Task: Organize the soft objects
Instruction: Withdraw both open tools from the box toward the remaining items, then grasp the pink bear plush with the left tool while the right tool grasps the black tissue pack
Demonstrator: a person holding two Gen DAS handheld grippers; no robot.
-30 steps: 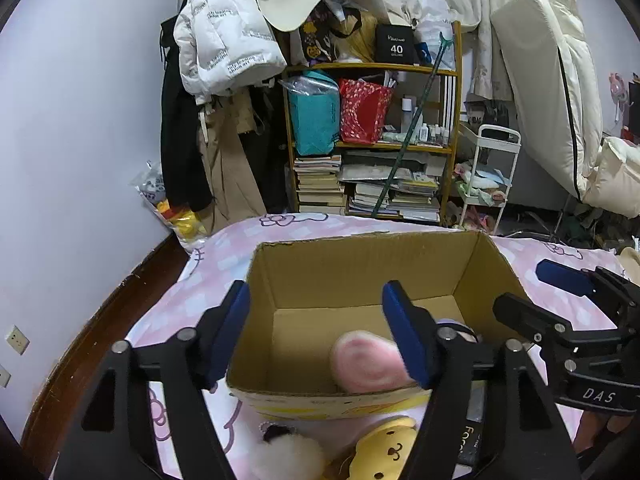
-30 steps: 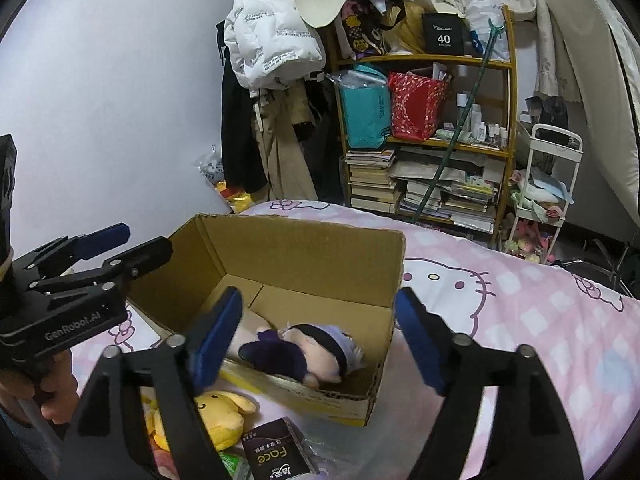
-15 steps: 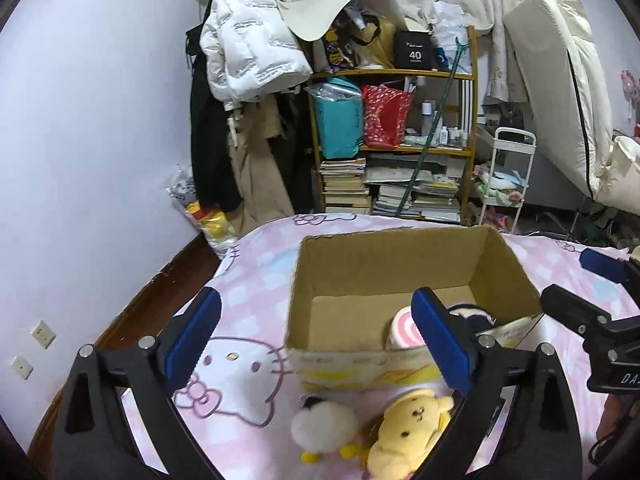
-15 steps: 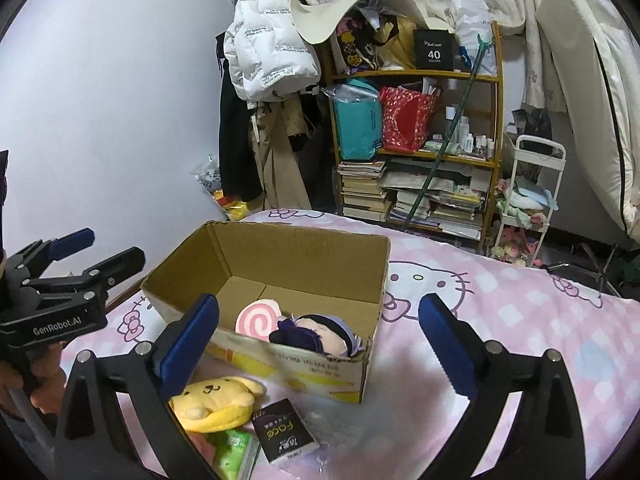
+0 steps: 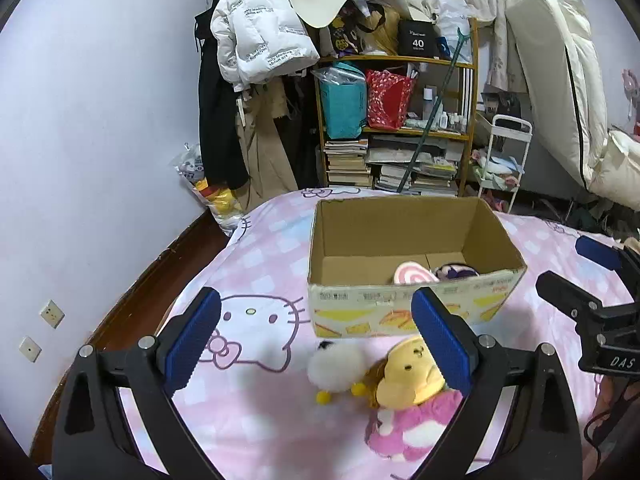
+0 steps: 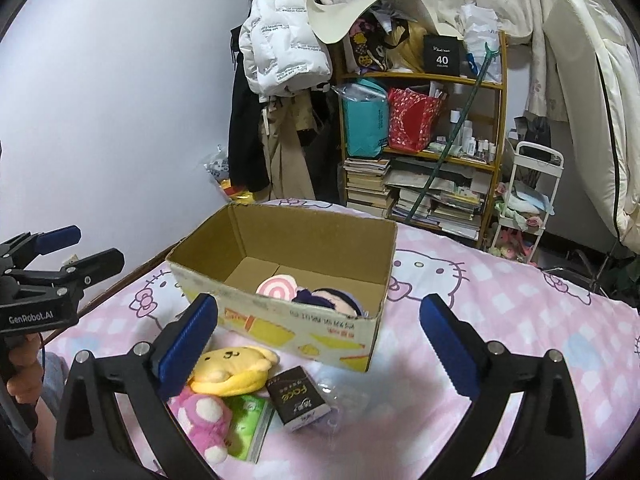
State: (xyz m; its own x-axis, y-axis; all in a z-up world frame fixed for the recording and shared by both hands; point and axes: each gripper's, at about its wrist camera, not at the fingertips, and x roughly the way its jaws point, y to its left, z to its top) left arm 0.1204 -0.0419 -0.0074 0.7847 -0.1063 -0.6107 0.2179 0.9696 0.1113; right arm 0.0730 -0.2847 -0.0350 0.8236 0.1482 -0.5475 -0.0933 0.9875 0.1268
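An open cardboard box [image 5: 400,312] stands on the bed. Inside it lie a pink swirl plush [image 5: 412,276] and a dark-haired plush doll [image 5: 456,271]. In front of the box a yellow plush in a pink outfit [image 5: 408,376] lies beside a white fluffy plush [image 5: 334,368]. My left gripper [image 5: 314,300] hovers open and empty above these two, short of the box. My right gripper [image 6: 319,306] is open and empty too, before the box's near corner [image 6: 304,332], with the yellow plush [image 6: 232,368] by its left finger. Each gripper shows at the edge of the other's view.
A green tissue pack [image 6: 248,424], a black pack [image 6: 298,398] and clear wrap [image 6: 340,392] lie on the pink Hello Kitty sheet [image 6: 500,320]. Beyond the bed stand a cluttered bookshelf [image 5: 400,128], hanging coats [image 5: 256,40] and a white trolley [image 5: 504,160]. A wall runs along the left.
Both grippers drew back and up from the box and their jaws widened. The pink swirl plush and the doll stay in the box; the toys before the box came into view.
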